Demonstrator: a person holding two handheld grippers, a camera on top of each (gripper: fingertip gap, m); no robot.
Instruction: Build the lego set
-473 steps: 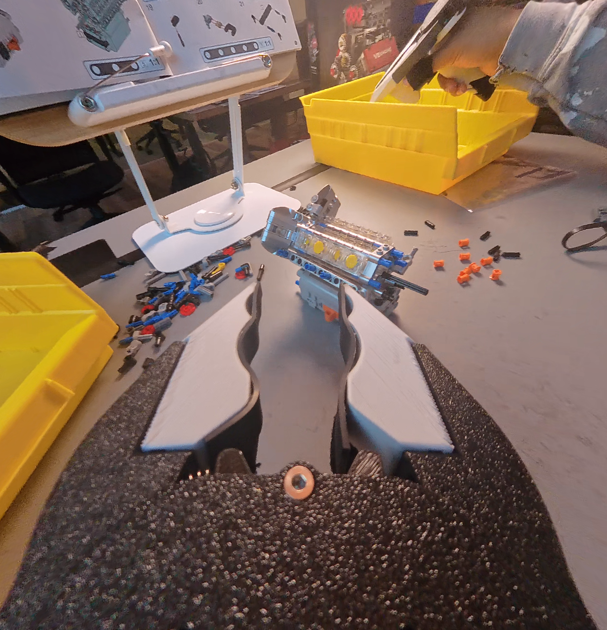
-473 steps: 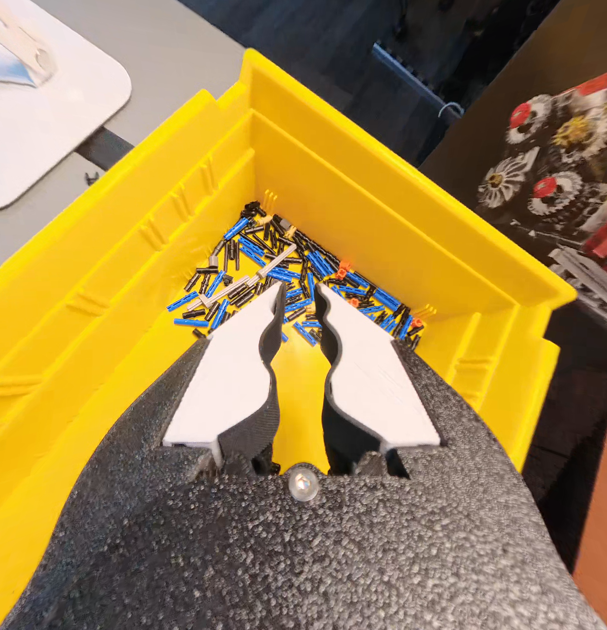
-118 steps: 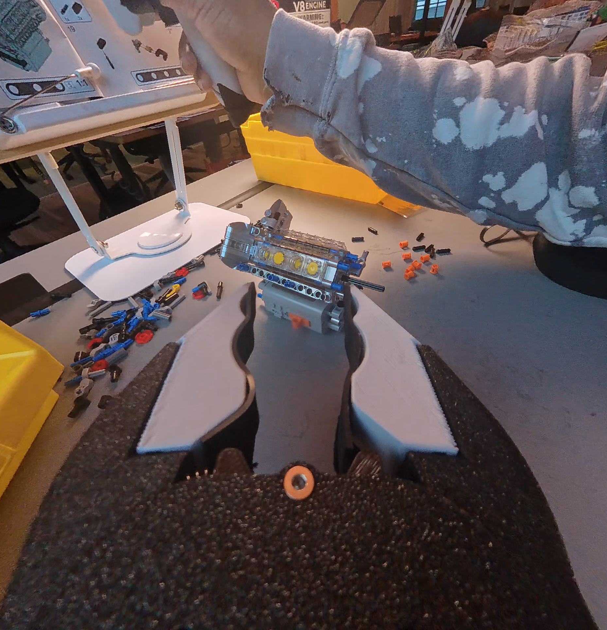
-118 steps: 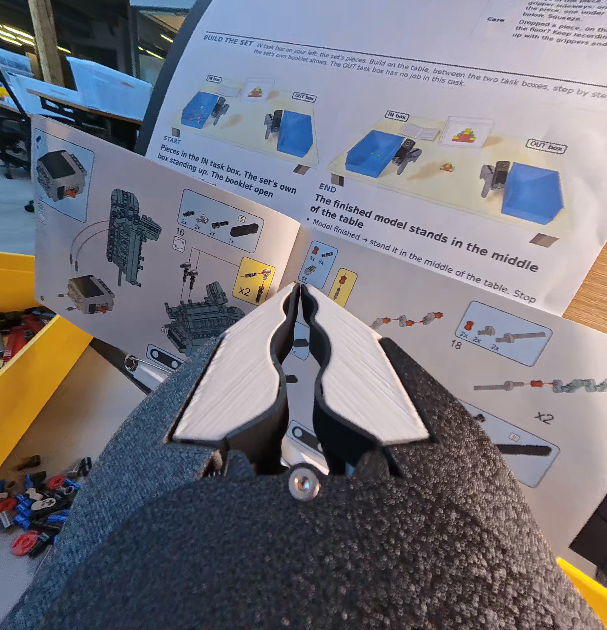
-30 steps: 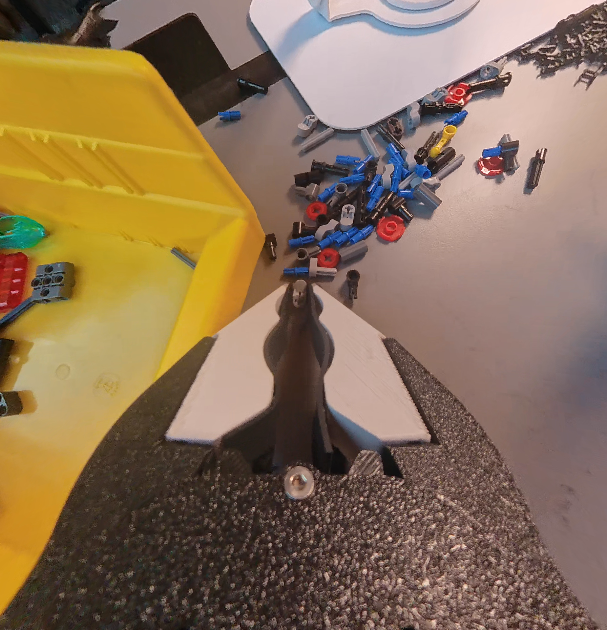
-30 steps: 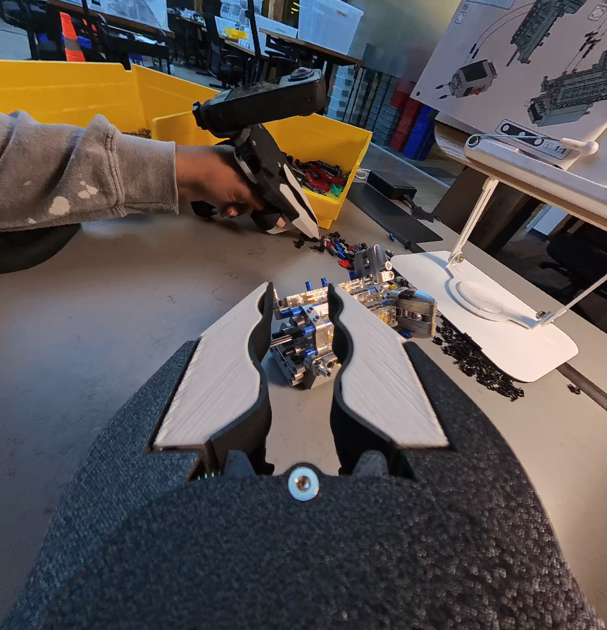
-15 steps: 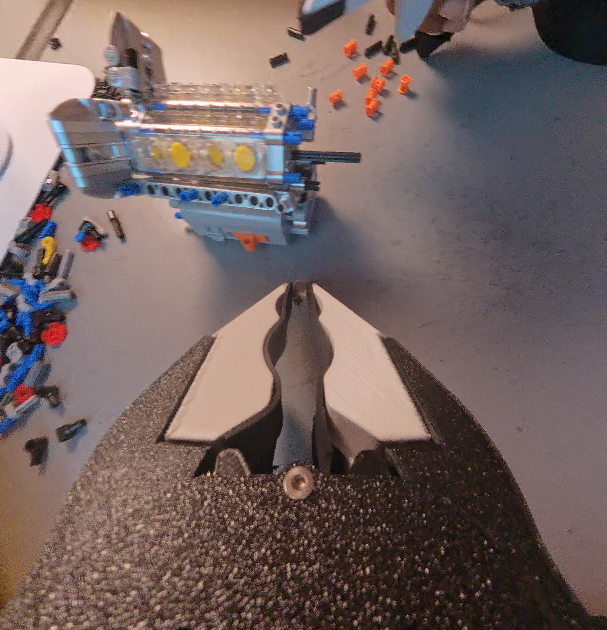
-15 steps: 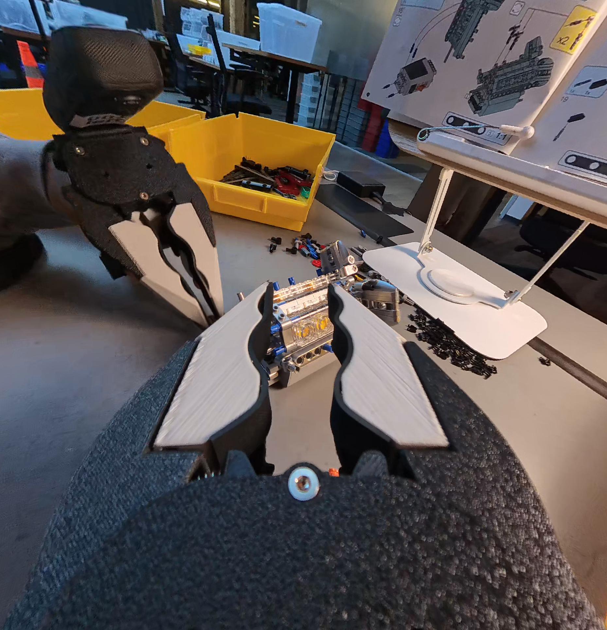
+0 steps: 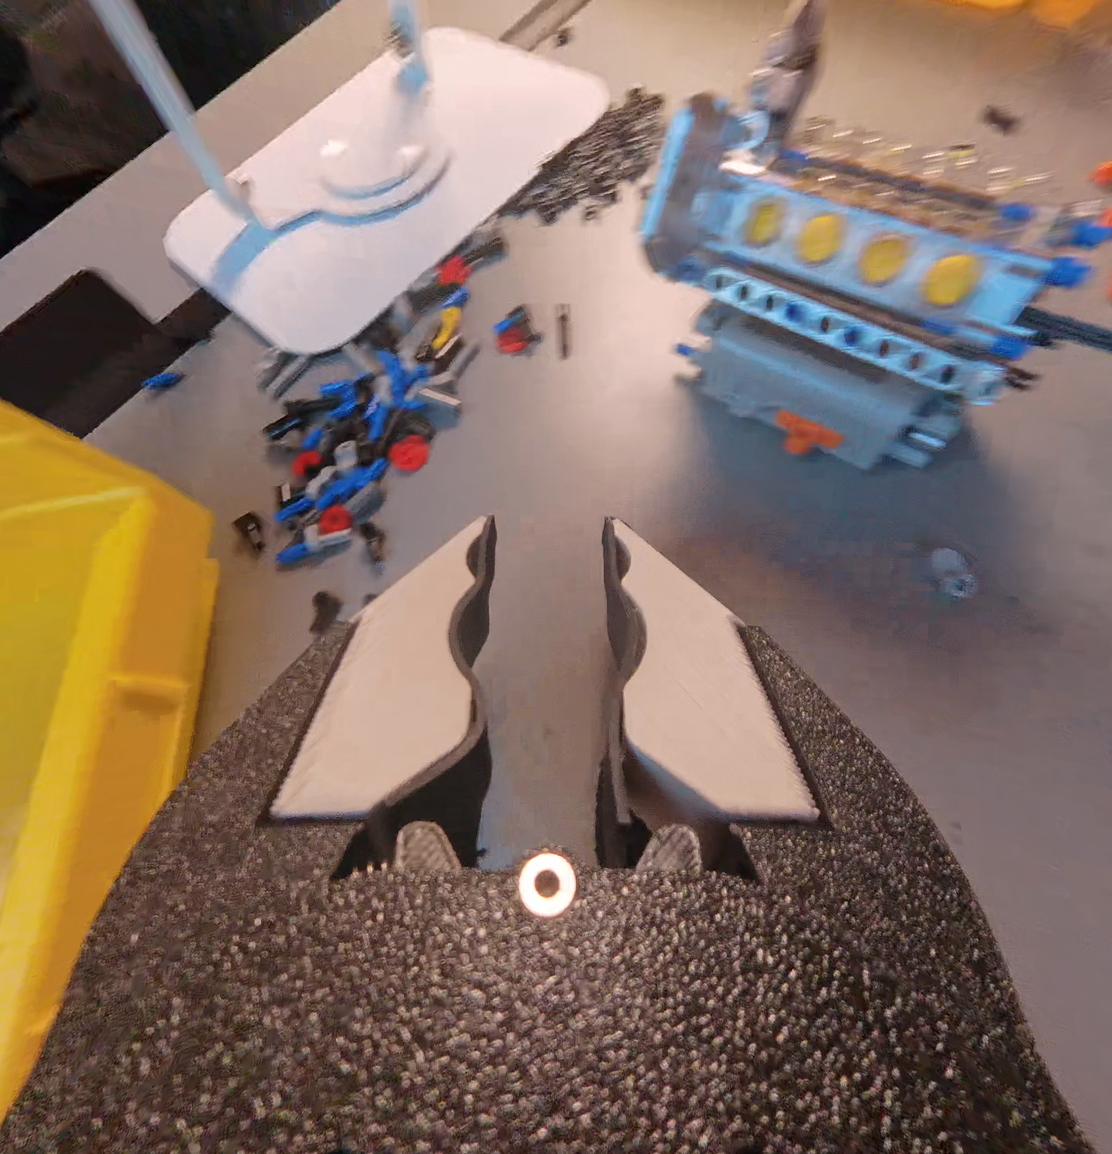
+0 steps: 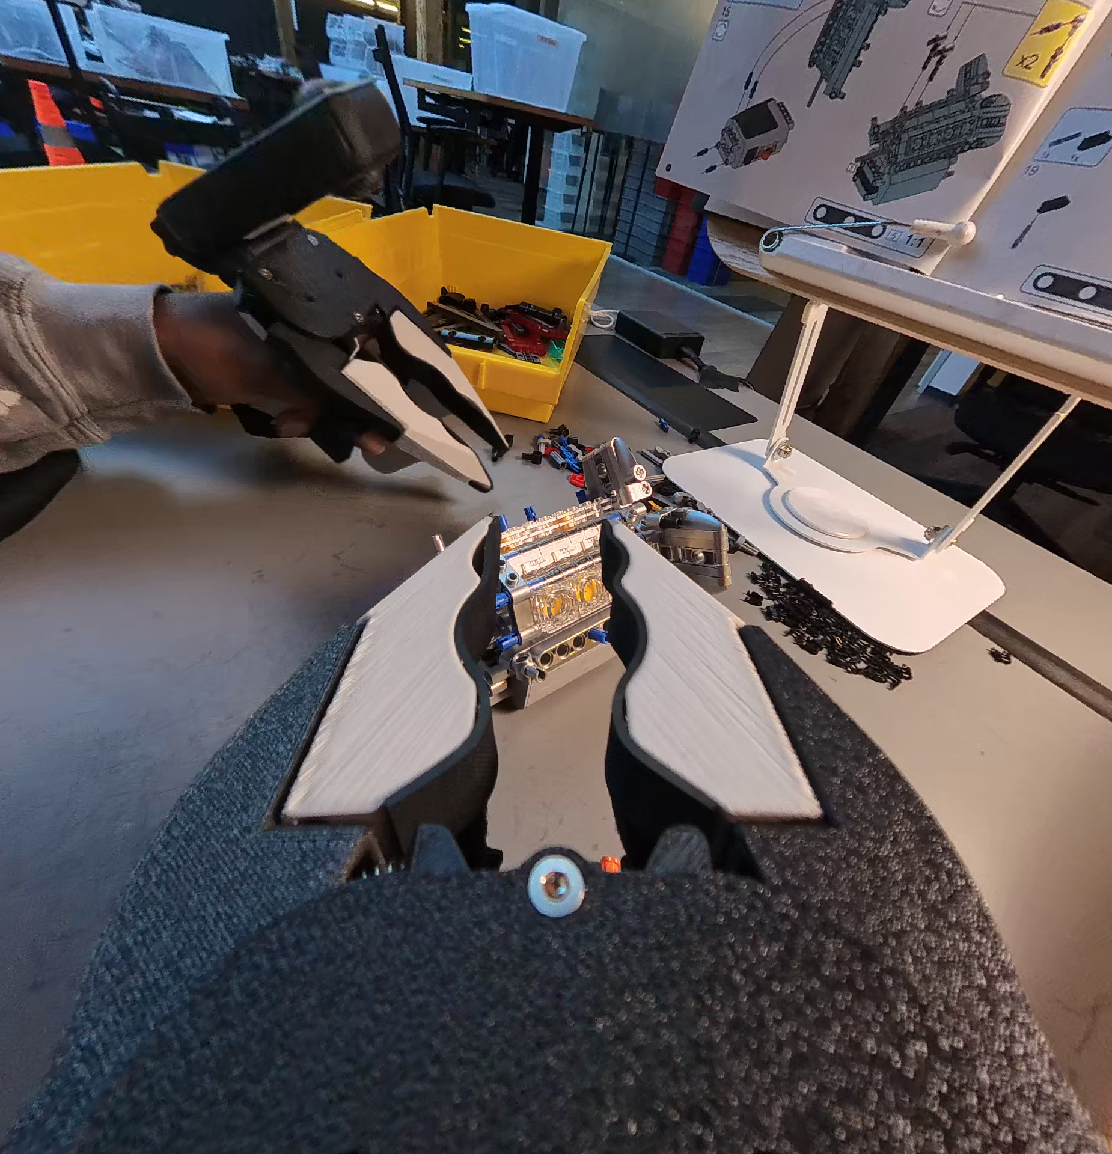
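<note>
While the left gripper (image 9: 548, 537) hangs with its jaws apart and nothing between them above the bare grey table (image 9: 791, 718), a small grey piece (image 9: 950, 573) lies on the table well to its right. Ahead and to the right stands the brick-built engine model (image 9: 853, 293), blurred; ahead and to the left lies a scatter of blue, black and red small parts (image 9: 353, 431) beside the white stand base (image 9: 378, 206), and a yellow bin (image 9: 72, 624) sits at the left. The right gripper (image 10: 548, 531) also stands apart and empty, its fingers (image 10: 416, 674) framing the model's near end; whether they touch it cannot be told.
</note>
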